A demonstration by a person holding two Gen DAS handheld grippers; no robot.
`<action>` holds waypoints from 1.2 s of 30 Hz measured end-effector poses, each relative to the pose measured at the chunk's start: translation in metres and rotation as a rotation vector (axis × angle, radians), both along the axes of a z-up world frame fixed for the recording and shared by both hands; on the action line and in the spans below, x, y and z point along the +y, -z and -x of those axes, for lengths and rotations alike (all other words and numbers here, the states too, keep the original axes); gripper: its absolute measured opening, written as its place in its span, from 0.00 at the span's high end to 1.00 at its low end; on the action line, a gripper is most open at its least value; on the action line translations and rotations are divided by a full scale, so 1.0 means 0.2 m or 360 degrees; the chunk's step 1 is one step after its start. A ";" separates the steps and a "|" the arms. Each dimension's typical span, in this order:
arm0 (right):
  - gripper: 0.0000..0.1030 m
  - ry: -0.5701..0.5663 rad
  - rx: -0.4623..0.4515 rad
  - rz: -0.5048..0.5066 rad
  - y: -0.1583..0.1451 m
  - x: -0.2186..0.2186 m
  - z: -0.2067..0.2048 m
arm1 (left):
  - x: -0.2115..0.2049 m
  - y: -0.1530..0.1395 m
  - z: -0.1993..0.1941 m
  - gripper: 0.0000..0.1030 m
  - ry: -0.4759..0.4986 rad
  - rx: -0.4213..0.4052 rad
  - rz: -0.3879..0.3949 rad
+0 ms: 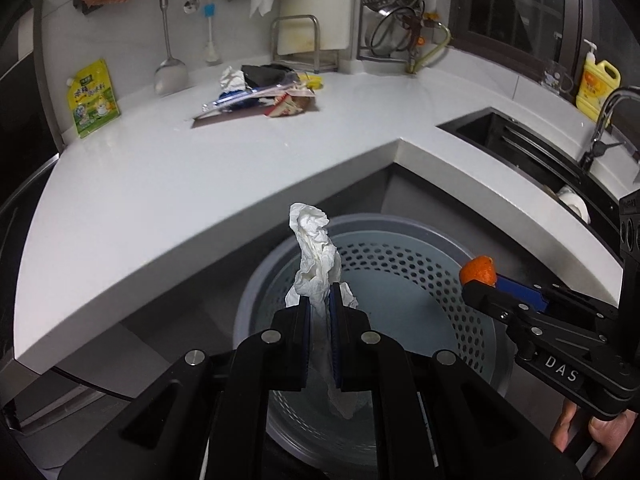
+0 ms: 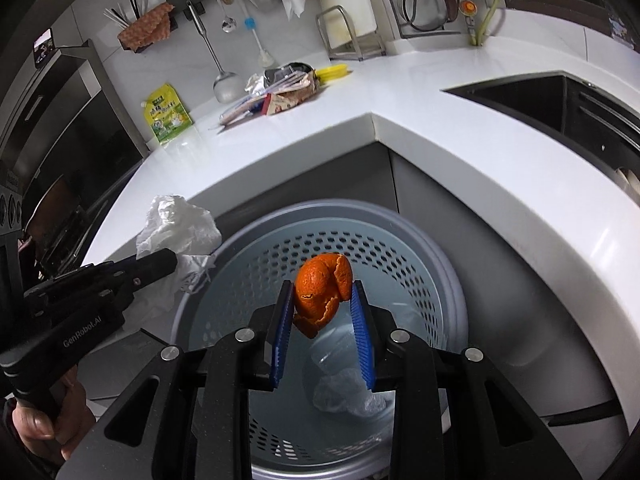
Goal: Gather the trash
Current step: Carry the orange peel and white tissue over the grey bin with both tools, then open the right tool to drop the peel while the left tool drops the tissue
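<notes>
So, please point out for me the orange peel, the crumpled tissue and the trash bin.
orange peel (image 2: 320,280), right wrist view, middle of peel.
crumpled tissue (image 1: 316,252), left wrist view, upper crumpled part.
trash bin (image 2: 360,248), right wrist view, perforated inner wall.

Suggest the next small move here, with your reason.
Probably open both jaws and let go. The left gripper is shut on a crumpled tissue, the right gripper on an orange peel, and both hang over the perforated bin, so each piece should drop in.

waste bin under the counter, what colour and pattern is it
Pale blue-grey waste bin, its wall perforated with rows of round holes; clearest in the right wrist view.
</notes>
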State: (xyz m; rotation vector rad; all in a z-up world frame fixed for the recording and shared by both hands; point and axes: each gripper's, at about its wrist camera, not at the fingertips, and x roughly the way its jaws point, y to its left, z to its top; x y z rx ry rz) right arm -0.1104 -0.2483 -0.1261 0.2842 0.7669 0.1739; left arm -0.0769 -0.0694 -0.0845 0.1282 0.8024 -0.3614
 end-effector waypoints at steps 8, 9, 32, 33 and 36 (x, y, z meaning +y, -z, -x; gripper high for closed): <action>0.73 -0.0011 0.0056 -0.0012 0.06 0.00 -0.02 | -0.05 0.09 -0.01 0.91 0.0038 0.0087 -0.0032; 0.73 -0.0015 0.0062 -0.0013 0.07 0.00 -0.03 | -0.05 0.10 -0.01 0.91 0.0041 0.0097 -0.0030; 0.68 -0.0002 0.0126 -0.0035 0.14 -0.02 -0.08 | -0.05 0.20 -0.04 0.88 0.0053 0.0219 -0.0041; 0.66 0.0004 0.0124 -0.0036 0.14 -0.02 -0.08 | -0.04 0.20 -0.04 0.88 0.0053 0.0220 -0.0043; 0.62 0.0014 0.0121 -0.0039 0.14 -0.03 -0.08 | -0.04 0.21 -0.04 0.88 0.0050 0.0228 -0.0053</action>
